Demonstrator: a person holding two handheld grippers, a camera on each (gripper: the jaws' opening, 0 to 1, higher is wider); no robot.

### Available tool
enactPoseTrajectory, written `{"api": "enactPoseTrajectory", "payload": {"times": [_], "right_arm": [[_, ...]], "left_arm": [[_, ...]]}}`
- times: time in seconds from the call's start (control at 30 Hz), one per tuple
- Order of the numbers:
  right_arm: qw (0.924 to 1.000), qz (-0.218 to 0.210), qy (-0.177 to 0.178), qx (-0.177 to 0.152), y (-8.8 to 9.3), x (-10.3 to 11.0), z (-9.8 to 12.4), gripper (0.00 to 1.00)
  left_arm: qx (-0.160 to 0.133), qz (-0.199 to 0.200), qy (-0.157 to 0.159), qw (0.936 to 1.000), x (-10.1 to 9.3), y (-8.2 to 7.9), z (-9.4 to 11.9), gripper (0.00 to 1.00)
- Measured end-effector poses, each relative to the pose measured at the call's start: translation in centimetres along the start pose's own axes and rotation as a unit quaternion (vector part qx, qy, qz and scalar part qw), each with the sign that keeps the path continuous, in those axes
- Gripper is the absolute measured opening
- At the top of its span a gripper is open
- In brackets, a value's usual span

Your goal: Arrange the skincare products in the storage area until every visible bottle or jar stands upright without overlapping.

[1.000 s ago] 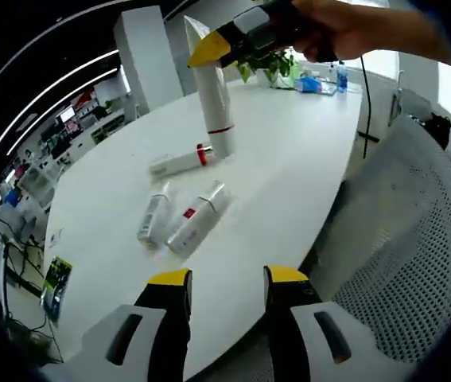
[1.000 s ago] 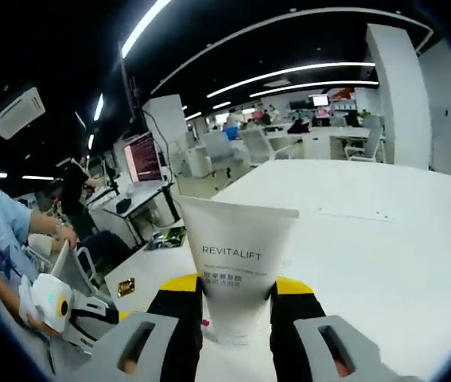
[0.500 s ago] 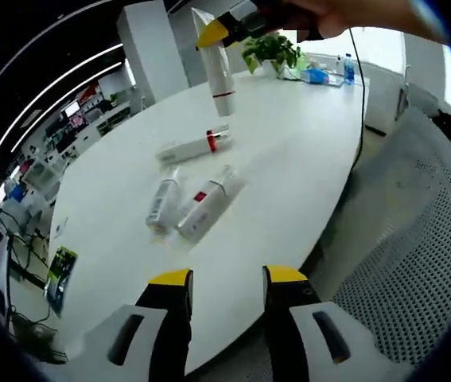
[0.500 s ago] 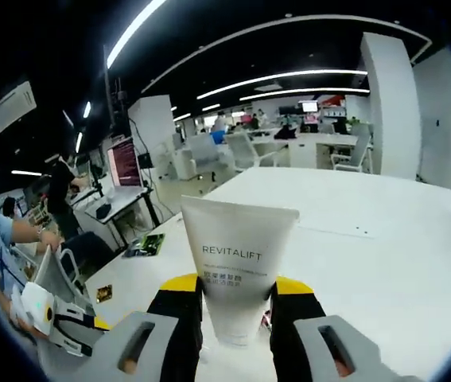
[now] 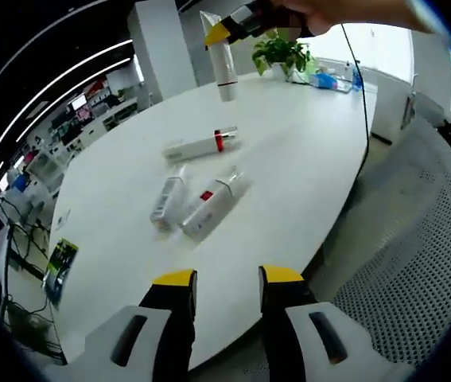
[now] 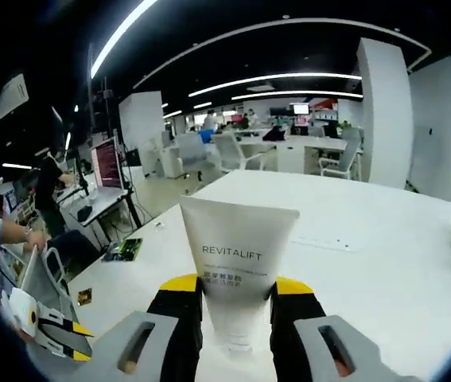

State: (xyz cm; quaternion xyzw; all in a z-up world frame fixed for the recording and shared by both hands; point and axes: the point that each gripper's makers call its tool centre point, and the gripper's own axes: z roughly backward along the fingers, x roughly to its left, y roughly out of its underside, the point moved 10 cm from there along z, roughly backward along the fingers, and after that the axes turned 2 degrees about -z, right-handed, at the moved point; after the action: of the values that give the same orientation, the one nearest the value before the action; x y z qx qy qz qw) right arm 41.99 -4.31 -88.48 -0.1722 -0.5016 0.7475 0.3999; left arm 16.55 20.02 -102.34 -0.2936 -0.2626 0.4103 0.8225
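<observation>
A broad white surface (image 5: 305, 167) fills the middle of the left gripper view, with a grey mesh chair (image 5: 416, 263) at the lower right of the frame. Near the surface's middle lie three skincare products on their sides: a white tube with a red band (image 5: 199, 146) farthest up the frame, and below it a small white bottle (image 5: 168, 200) just beside a larger white bottle with a red label (image 5: 209, 211). At the top of that frame the right gripper (image 5: 223, 32), held by a hand (image 5: 328, 12), is clenched on a white REVITALIFT tube (image 5: 223, 60) raised clear above the surface, cap end downward. The right gripper view shows this tube (image 6: 236, 267) pinched between both jaws at bottom centre. The left gripper (image 5: 223, 278) at the bottom of its frame is released, jaws apart and holding nothing.
</observation>
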Motion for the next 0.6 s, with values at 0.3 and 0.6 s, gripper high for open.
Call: {"api": "enactPoseTrajectory", "payload": {"times": [0.3,0.6], "right_arm": [[0.9999,0.0,0.015,0.007,-1.0,0.7,0.7,0.25],[0.9996,0.013,0.024,0.009,-1.5,2.1,2.5,0.25]], "left_arm": [[0.011,0.004,0.025,0.9996,-0.5,0.2,-0.3,0.27],[0.012,0.0,0.03,0.9995,-0.5,0.2,-0.3,0.27]]}}
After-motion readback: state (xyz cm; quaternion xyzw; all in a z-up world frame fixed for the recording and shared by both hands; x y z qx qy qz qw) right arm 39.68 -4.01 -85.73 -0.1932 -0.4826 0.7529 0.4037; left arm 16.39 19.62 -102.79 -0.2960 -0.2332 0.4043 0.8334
